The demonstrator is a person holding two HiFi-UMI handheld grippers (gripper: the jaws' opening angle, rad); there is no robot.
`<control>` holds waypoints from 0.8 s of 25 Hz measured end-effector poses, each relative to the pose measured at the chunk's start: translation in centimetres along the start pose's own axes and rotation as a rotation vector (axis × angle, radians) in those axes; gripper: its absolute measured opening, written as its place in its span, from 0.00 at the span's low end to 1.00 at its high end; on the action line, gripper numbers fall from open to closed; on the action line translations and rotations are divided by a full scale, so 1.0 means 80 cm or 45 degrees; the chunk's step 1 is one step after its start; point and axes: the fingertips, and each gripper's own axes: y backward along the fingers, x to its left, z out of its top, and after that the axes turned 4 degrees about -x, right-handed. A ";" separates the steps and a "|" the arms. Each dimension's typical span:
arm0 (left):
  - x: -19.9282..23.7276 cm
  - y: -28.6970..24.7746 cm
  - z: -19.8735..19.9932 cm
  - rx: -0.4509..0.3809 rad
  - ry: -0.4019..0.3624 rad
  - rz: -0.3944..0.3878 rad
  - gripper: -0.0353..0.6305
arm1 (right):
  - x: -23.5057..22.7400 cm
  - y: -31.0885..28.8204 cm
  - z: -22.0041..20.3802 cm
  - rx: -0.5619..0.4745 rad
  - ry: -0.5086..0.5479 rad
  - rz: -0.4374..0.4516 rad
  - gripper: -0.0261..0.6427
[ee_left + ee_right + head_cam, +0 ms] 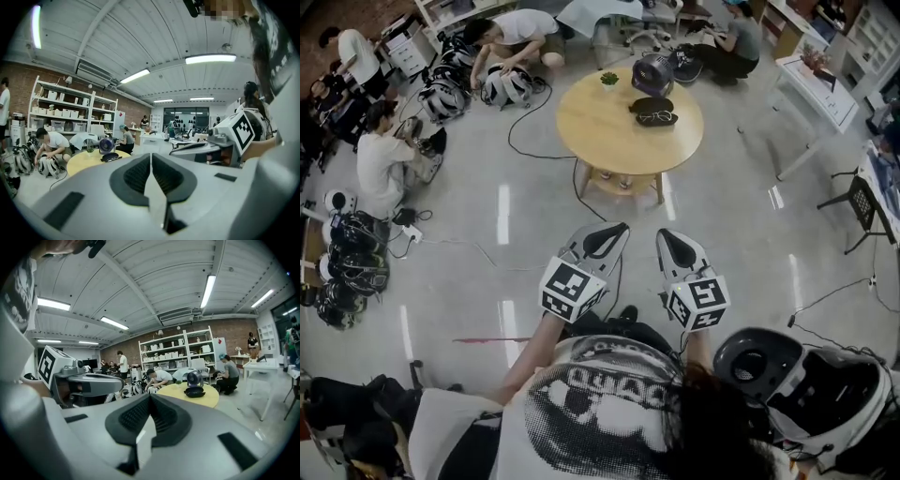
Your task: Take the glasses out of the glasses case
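The case [653, 112] sits on the round table [600, 131], far from both grippers. It is too small to tell if the glasses are inside.

A black cable [521, 142] lies on the floor near the table, and a foot could catch on it on the way. The fan [652, 73] stands just beside the case, so a wide reach could knock it over. The case may slide if only one gripper tugs at it.

The left gripper [614, 232] has its jaws pressed together with nothing in them. The right gripper [668, 239] is the same, closed tight and empty. Both hang in the air and touch nothing.
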 end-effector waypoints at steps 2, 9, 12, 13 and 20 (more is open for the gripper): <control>-0.009 -0.012 0.002 -0.008 -0.011 0.013 0.09 | -0.012 0.005 -0.001 -0.005 0.001 0.019 0.03; -0.032 -0.024 -0.017 0.059 -0.001 0.059 0.09 | -0.032 0.009 -0.022 0.020 -0.041 0.099 0.03; -0.028 -0.023 -0.024 0.094 0.001 0.092 0.09 | -0.036 0.004 -0.027 0.020 -0.064 0.125 0.03; -0.024 -0.025 -0.024 0.097 0.001 0.101 0.09 | -0.037 0.001 -0.027 0.020 -0.070 0.130 0.03; 0.005 -0.057 -0.034 0.131 0.000 0.105 0.09 | -0.063 -0.029 -0.035 0.035 -0.086 0.137 0.03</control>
